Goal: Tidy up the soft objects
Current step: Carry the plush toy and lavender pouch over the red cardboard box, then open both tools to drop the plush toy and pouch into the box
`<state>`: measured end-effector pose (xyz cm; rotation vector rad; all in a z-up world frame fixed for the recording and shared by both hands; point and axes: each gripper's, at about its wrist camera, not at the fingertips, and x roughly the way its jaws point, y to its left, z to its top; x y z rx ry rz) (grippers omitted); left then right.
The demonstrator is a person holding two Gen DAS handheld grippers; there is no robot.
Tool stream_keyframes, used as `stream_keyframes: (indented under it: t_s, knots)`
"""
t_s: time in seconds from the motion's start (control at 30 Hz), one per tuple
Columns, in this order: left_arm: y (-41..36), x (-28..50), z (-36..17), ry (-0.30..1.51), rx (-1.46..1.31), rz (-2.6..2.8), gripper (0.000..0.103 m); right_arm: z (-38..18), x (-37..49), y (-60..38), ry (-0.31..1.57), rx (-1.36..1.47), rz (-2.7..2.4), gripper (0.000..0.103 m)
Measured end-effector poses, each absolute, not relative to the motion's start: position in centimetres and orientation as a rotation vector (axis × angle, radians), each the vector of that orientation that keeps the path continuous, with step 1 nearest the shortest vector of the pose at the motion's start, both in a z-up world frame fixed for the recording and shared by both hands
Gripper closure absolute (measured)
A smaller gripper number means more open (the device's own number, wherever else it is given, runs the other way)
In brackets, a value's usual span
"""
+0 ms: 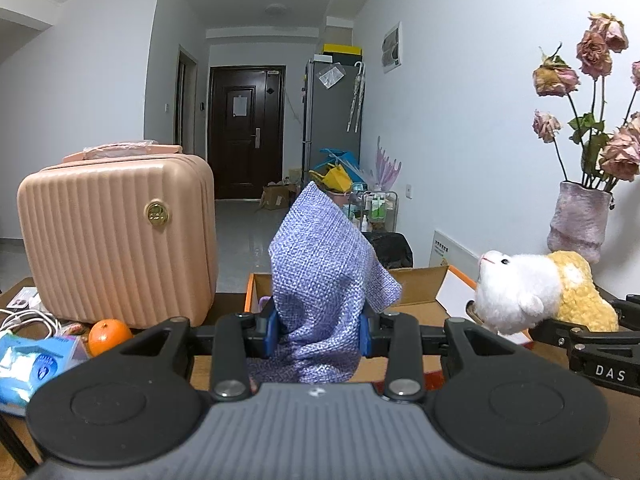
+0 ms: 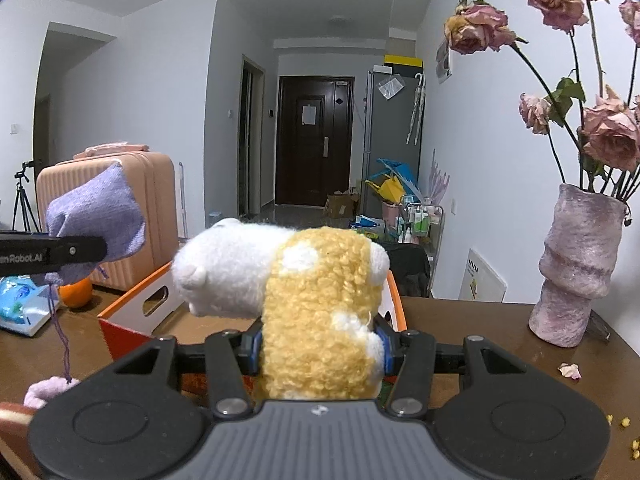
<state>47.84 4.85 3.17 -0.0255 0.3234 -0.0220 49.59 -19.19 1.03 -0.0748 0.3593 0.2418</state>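
Note:
My left gripper [image 1: 318, 330] is shut on a purple woven fabric pouch [image 1: 324, 280] and holds it upright above the near edge of an open orange-and-white cardboard box [image 1: 424, 280]. The pouch also shows in the right wrist view [image 2: 96, 220], its drawstring hanging down. My right gripper [image 2: 320, 346] is shut on a white and yellow plush sheep [image 2: 312, 280], held over the box [image 2: 140, 300]. The sheep shows in the left wrist view [image 1: 532, 292] at the right. A small pink soft thing [image 2: 44, 390] lies on the table at the lower left.
A pink hard case [image 1: 116, 236] stands on the brown table at the left, with an orange [image 1: 109, 336], a blue tissue pack [image 1: 32, 364] and white cables beside it. A pink vase of dried roses [image 2: 576, 264] stands at the right by the wall. Fallen petals [image 2: 570, 370] lie near it.

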Motion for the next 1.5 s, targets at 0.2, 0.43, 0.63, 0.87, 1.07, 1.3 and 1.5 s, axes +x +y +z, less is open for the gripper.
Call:
stream_keyframes:
  t_s: [0.2,0.43,0.63,0.87,1.07,1.3,1.5]
  knots:
    - [4.9,50.5,3.3,0.327,-0.022,-0.01,0.066,1.2,51.8,-18.7,0.374,-0.073,0.236,0.053]
    - [5.3,53.4,3.5,0.323,-0.014,0.01,0.066,1.2,54.8,-18.2,0.412,-0.095,0.237,0.053]
    - [5.4,54.7,3.9,0.299,0.003,0.022,0.066,0.9,57.2,-17.9,0.446,-0.102,0.234,0.053]
    - [4.9,57.5,2.2,0.367,0.021,0.032,0.066,-0.1,58.8,-16.9,0.467,-0.117,0.235,0.053]
    - [4.6,57.6,1.7,0.383,0.035,0.021,0.066,-1.3,59.6,-16.5,0.484,-0.109,0.233,0.053]
    - [5.0,58.7,1.3,0.412,0.031,0.015,0.037,-1.5,60.0,-16.6,0.478,-0.09,0.205,0.051]
    - [5.1,58.9,1.0,0.418,0.033,0.045,0.0,-1.5,60.0,-16.5,0.471,-0.086,0.177,0.005]
